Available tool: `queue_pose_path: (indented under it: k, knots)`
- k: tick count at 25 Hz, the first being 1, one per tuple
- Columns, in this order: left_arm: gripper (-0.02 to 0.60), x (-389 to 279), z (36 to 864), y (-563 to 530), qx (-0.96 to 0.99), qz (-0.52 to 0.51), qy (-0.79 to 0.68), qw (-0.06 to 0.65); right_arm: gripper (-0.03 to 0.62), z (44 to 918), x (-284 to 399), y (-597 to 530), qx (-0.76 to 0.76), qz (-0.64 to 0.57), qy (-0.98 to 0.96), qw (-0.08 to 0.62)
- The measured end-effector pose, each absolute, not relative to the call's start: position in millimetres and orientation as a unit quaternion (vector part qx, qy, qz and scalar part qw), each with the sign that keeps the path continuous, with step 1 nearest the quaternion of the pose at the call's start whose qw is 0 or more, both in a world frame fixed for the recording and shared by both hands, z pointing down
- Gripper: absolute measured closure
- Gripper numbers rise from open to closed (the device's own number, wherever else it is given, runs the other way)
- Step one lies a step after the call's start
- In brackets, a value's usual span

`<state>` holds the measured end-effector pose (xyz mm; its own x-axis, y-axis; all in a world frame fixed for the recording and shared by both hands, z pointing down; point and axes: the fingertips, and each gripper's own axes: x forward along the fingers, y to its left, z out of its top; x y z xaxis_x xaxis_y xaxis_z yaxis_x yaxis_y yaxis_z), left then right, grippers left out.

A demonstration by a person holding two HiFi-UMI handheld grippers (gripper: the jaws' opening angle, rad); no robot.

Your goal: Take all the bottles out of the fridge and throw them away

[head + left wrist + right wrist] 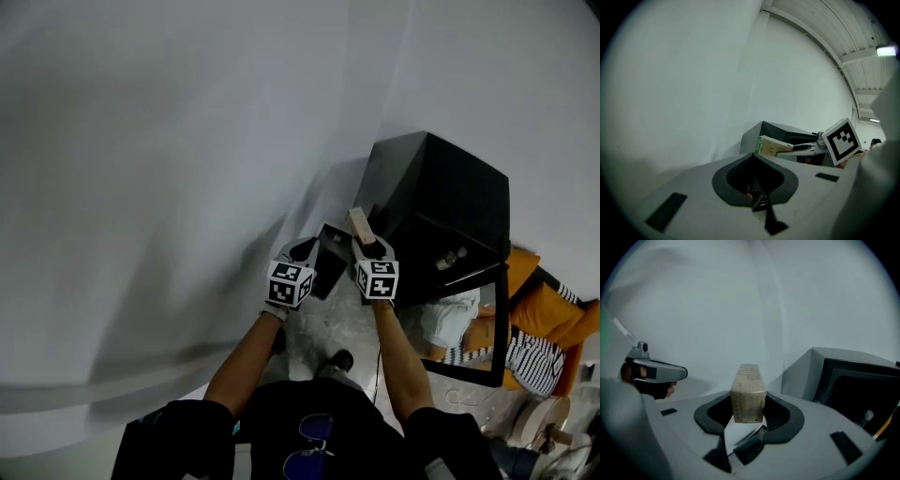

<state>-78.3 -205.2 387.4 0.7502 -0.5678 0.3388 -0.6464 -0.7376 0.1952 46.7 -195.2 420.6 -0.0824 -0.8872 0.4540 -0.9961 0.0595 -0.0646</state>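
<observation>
The carton (748,394) is clamped between the jaws of your right gripper (367,246), with its far end poking out past the tips. Your left gripper (302,251), just to the left of the right one, is closed on nothing. Ahead and to the right of your right gripper sits the black fridge (441,192), its door (495,323) swung open. A white wall (187,141) lies beyond both tools.

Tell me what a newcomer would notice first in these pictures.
First comes the pale carton, clamped upright in the right tongs at mid-frame against a bare white wall. Just right of it stands the black fridge with its door open. The left tongs are shut and empty, close beside the right.
</observation>
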Motion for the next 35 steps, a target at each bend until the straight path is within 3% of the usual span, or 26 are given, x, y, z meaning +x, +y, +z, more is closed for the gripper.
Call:
queue_pose_path:
  k: [15,35]
  knots:
    - [0.58,-73,517,-223,0.919,0.186,-0.307,0.166,0.411,546,32,-212,0.633,0.232,-0.72,0.166]
    - [0.58,-45,794,-239,0.912,0.225,-0.275,0.205,0.411,827,46,-208,0.629,0.297,-0.698,0.173]
